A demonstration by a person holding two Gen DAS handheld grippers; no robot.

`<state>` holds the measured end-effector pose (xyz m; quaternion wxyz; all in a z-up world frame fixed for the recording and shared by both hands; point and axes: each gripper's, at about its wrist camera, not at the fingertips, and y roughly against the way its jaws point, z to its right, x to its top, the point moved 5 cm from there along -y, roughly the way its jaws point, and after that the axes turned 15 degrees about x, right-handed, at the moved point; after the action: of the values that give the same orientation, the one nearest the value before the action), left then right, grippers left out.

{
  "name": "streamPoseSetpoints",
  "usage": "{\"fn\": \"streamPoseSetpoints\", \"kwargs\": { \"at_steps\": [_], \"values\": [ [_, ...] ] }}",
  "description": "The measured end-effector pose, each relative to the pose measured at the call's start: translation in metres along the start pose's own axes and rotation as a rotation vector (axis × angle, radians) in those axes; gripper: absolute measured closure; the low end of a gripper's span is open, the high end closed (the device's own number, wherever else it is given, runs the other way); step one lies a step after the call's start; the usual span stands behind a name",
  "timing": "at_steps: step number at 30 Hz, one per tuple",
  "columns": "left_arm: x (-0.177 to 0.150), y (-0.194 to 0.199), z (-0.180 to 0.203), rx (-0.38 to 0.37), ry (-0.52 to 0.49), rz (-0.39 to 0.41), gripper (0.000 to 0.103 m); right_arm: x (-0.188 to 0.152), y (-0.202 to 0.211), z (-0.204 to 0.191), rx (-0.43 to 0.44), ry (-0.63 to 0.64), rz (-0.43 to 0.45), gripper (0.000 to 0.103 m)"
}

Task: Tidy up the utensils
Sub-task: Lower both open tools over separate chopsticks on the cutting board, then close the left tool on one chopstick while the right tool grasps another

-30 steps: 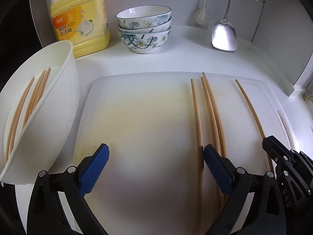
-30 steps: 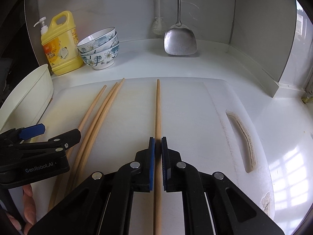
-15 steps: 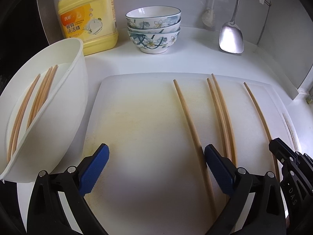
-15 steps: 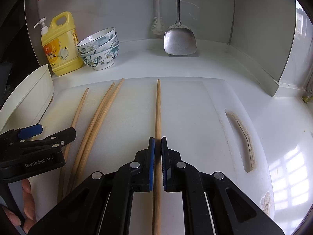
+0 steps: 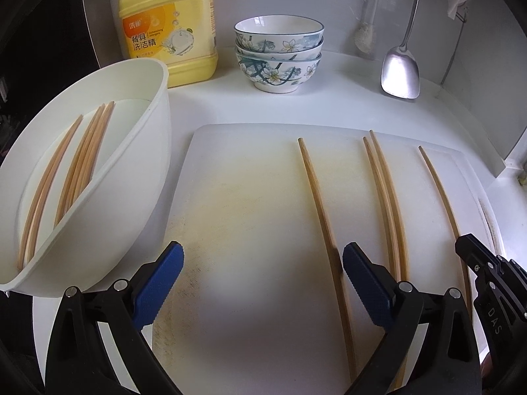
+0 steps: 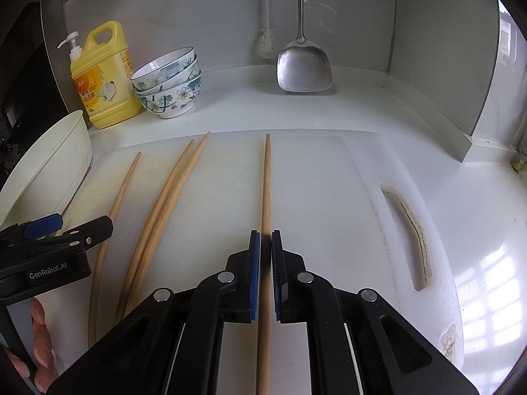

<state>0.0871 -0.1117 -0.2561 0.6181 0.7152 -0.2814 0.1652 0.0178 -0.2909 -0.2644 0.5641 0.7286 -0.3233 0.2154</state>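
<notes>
The left claw (image 5: 262,283) stands wide open over a white cutting board (image 5: 250,204) on the tabletop (image 5: 329,98). Four chopsticks (image 5: 383,191) lie on the board. More chopsticks rest in a tilted white basin (image 5: 138,177). The right claw (image 5: 474,263) shows at the right edge.

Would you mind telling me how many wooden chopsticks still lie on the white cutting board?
4: a lone chopstick leftmost, a touching pair mid-board, and one rightmost between the right hand-held gripper pads.

Home kitchen counter, dish soap bottle (image 5: 168,29), stacked bowls (image 5: 278,54), hanging spatula (image 6: 303,62)
</notes>
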Motion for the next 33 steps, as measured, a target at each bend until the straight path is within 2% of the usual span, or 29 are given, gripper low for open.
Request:
{"fn": "streamPoseSetpoints", "kwargs": {
  "at_steps": [1,2,3,11,20,27,30,33],
  "values": [
    [0.000,0.001,0.001,-0.009,0.005,0.001,0.007,0.001,0.000,0.000,-0.003,0.003,0.001,0.083],
    [0.001,0.001,0.002,-0.013,0.007,0.002,0.007,0.001,0.000,-0.001,-0.012,0.009,0.004,0.073],
    [0.001,0.001,0.003,-0.013,0.007,0.002,0.007,0.001,0.000,-0.001,-0.021,0.018,0.008,0.071],
    [0.001,-0.004,0.012,-0.009,0.014,-0.015,0.007,0.002,-0.001,0.004,-0.034,0.028,0.003,0.071],
    [0.002,-0.006,0.012,-0.007,0.022,-0.015,0.006,0.000,0.000,0.007,-0.030,0.016,0.011,0.065],
    [0.001,-0.006,0.021,0.020,-0.018,0.017,0.006,0.001,-0.001,0.007,-0.042,0.028,0.010,0.065],
    [-0.001,-0.004,0.024,0.005,-0.025,0.028,0.010,0.001,-0.002,0.006,-0.050,0.045,0.006,0.065],
    [-0.001,0.000,0.028,-0.003,-0.036,0.042,0.020,0.001,-0.003,0.005,-0.052,0.065,0.004,0.066]
  ]
}}
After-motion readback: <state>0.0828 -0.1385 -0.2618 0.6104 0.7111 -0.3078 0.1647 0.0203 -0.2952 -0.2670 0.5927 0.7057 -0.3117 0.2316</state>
